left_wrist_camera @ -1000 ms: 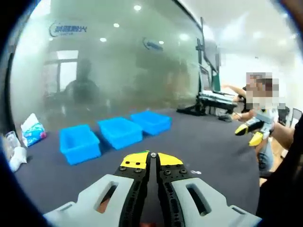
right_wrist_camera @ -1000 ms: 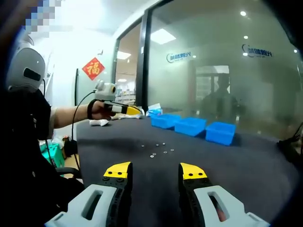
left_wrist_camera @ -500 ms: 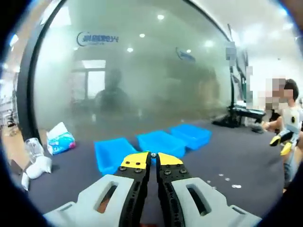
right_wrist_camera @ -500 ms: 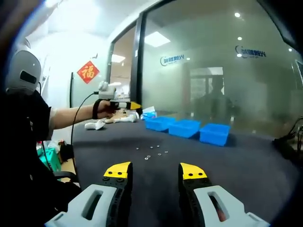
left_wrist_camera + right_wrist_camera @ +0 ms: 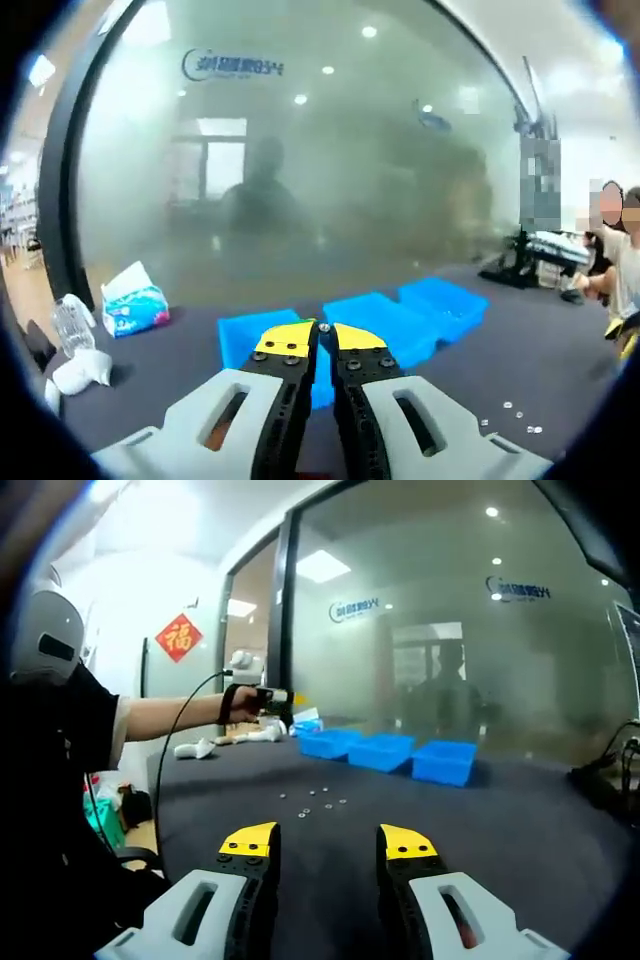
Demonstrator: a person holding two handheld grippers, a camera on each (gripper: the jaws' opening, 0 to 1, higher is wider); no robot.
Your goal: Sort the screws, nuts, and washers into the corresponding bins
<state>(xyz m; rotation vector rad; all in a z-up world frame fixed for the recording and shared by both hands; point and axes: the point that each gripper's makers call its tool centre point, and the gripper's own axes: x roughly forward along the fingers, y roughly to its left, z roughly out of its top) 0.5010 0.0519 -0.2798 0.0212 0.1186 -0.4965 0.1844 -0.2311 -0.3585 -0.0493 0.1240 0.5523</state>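
Note:
Three blue bins stand in a row on the dark table: the left bin (image 5: 247, 337), the middle bin (image 5: 385, 322) and the right bin (image 5: 446, 300). My left gripper (image 5: 322, 330) hovers just before them, jaws shut, with a tiny metal piece pinched at the tips. Loose small parts (image 5: 510, 420) lie at lower right. In the right gripper view the bins (image 5: 380, 750) sit far across the table, with the scattered parts (image 5: 315, 800) nearer. My right gripper (image 5: 328, 842) is open with nothing in it, low over the table. The left gripper (image 5: 275, 696) is held out near the bins.
A tissue pack (image 5: 133, 305), a clear bottle (image 5: 72, 318) and a white cloth (image 5: 80, 370) lie at the table's left end. A frosted glass wall (image 5: 330, 170) runs behind the bins. Another person (image 5: 620, 260) stands at the far right. A cable (image 5: 165, 770) hangs from the outstretched arm.
The left gripper has travelled toward the bins, which now sit closer and centred; the loose parts have slid to the lower right. The right gripper has stayed open, almost still.

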